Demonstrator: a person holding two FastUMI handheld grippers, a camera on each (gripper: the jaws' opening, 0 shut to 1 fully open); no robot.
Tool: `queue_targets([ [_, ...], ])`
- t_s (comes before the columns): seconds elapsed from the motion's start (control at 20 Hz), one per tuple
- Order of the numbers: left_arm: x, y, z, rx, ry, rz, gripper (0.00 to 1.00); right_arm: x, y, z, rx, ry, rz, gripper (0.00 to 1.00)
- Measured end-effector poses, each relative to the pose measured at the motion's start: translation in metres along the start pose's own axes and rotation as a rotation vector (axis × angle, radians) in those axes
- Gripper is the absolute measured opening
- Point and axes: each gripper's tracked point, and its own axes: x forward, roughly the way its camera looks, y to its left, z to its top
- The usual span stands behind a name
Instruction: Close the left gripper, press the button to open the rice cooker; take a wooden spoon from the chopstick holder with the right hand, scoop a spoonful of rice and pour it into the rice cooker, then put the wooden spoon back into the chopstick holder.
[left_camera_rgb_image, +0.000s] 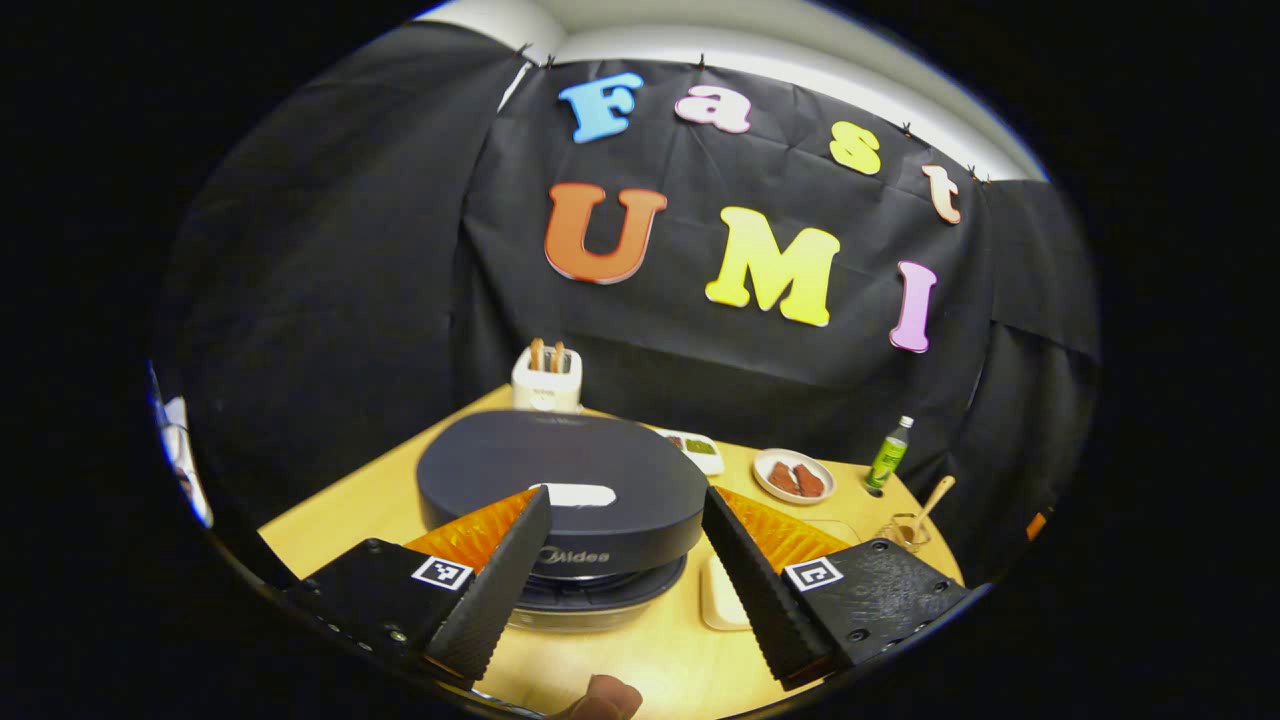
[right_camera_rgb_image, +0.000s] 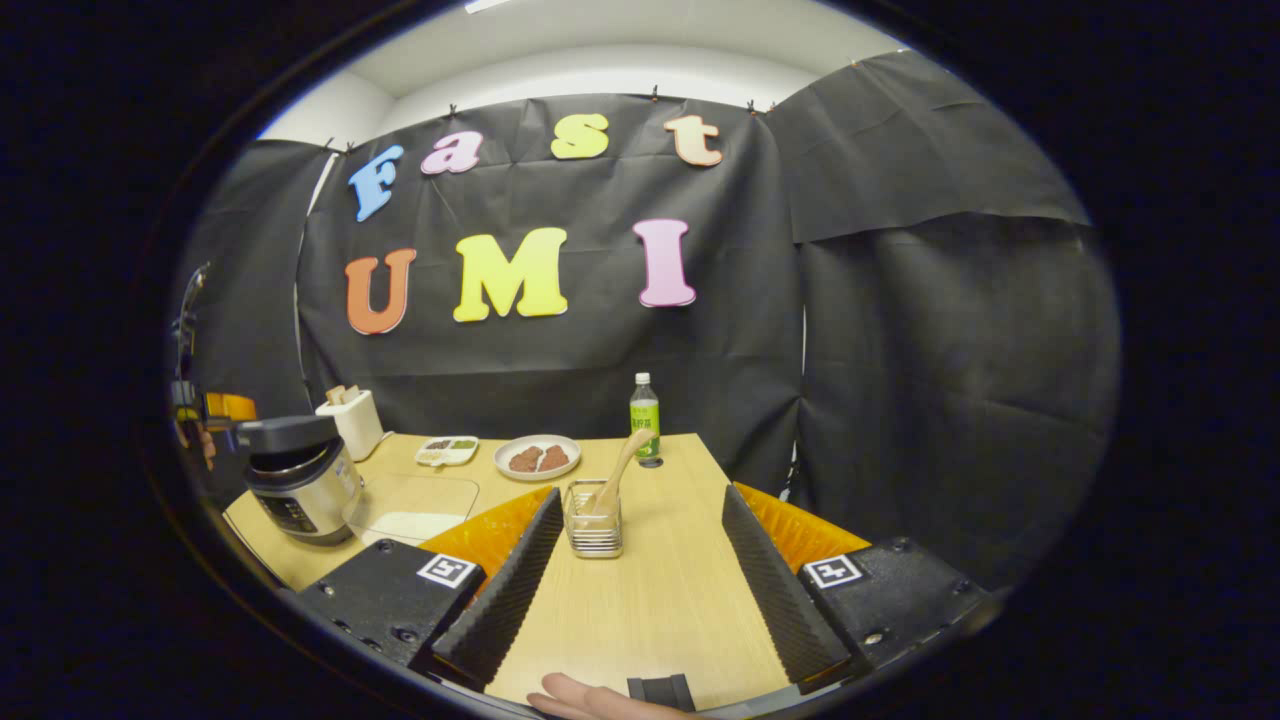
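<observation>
Left gripper (left_camera_rgb_image: 625, 560) hangs wide open, holding nothing, its fingers flanking the closed rice cooker (left_camera_rgb_image: 562, 490) just ahead on the table (left_camera_rgb_image: 640, 650). Right gripper (right_camera_rgb_image: 635, 570) is likewise spread and empty; the chopstick holder (right_camera_rgb_image: 593, 520) stands straight ahead between its fingers, wooden spoon (right_camera_rgb_image: 618, 468) leaning inside.

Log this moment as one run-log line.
phase: start | left hand-held gripper: open, above rice cooker, lid shut | right hand-held gripper: open, facing chopstick holder | wooden spoon: in holder
</observation>
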Motion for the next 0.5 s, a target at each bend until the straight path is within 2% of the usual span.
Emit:
queue_targets([
  [0.05, -0.012, -0.001, 0.01, 0.006, -0.027, 0.01, 0.82, 0.001, 0.001, -0.002, -0.001, 0.003, 0.006, 1.0],
  [0.1, -0.025, -0.008, 0.019, -0.003, -0.049, -0.005, 0.94, 0.003, 0.004, -0.001, 0.001, 0.002, 0.012, 1.0],
  [0.25, -0.058, -0.021, 0.031, -0.018, -0.107, -0.042, 0.95, 0.009, 0.007, -0.001, 0.009, -0.007, 0.025, 1.0],
  [0.5, -0.099, -0.027, 0.033, 0.021, -0.168, -0.047, 0.94, 0.026, 0.011, 0.0, 0.006, -0.022, 0.036, 1.0],
])
